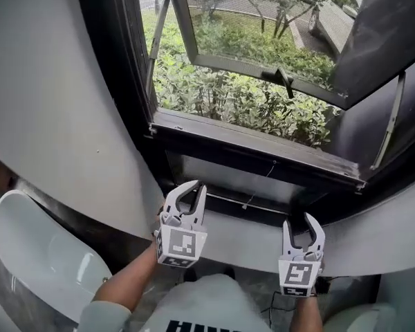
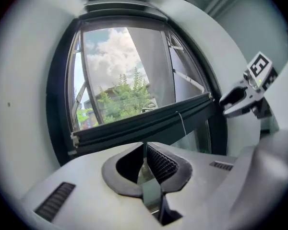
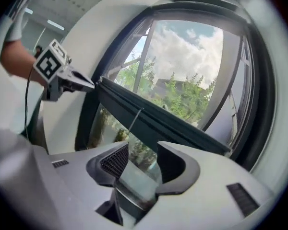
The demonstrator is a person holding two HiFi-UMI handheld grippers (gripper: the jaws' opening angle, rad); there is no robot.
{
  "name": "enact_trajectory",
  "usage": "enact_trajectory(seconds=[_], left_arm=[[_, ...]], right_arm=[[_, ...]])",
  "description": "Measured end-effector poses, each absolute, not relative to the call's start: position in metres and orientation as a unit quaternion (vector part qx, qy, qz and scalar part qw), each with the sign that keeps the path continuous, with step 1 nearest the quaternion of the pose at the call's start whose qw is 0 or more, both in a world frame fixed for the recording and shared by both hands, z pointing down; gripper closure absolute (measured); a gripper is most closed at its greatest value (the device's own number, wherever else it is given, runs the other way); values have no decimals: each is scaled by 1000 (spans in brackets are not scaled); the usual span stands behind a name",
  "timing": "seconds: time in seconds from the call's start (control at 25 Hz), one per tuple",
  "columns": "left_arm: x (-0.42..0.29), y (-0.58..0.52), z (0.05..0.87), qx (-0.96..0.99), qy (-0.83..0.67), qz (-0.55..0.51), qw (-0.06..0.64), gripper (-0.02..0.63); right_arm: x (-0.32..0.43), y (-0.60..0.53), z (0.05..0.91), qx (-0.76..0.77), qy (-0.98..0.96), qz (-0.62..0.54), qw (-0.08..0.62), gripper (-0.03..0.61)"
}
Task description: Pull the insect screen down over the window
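Just ahead of the left gripper [image 1: 192,189], whose shell is looking like smooth matt white plastic and whose pads [image 2: 161,163] are showing a dark ribbed face, the window frame [image 1: 249,147] is presenting a dark, matt, metal-like finish. The lower pane [image 1: 221,175] is gleaming as glossy glass. Left of that claw, a chair [image 1: 34,247] is shining like glossy white plastic.

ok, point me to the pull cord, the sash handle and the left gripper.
pull cord [image 2: 181,123]: left gripper view, midway down the thin white cord.
sash handle [image 1: 285,83]: head view, middle of the dark lever.
left gripper [image 1: 198,185]: head view, where its closed fingertips meet.
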State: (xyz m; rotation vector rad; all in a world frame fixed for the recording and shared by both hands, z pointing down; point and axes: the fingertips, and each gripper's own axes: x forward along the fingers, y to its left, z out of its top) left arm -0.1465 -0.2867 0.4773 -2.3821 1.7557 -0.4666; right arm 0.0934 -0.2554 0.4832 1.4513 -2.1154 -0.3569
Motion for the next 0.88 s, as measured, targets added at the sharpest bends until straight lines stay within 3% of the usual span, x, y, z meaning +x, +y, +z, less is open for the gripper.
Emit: enact_trajectory(seconds=[0.16, 0.2, 0.28, 0.4, 0.88], left_arm=[[-141, -245, 492, -823, 565, -55, -25, 600], [-140, -233, 499, -829, 554, -29, -61, 600], [-137, -208, 517, -832, 539, 5, -126, 600], [-134, -181, 544, -825, 541, 2, -165, 600], [-149, -148, 564, -837, 531, -65, -115, 600]], right_arm=[[49, -216, 497, 527, -829, -44, 184, 552], [40, -206, 503, 524, -836, -16, 164, 571], [25, -186, 518, 515, -846, 47, 129, 571], [9, -163, 539, 504, -850, 102, 113, 571], [-13, -140, 541, 529, -835, 80, 131, 571]])
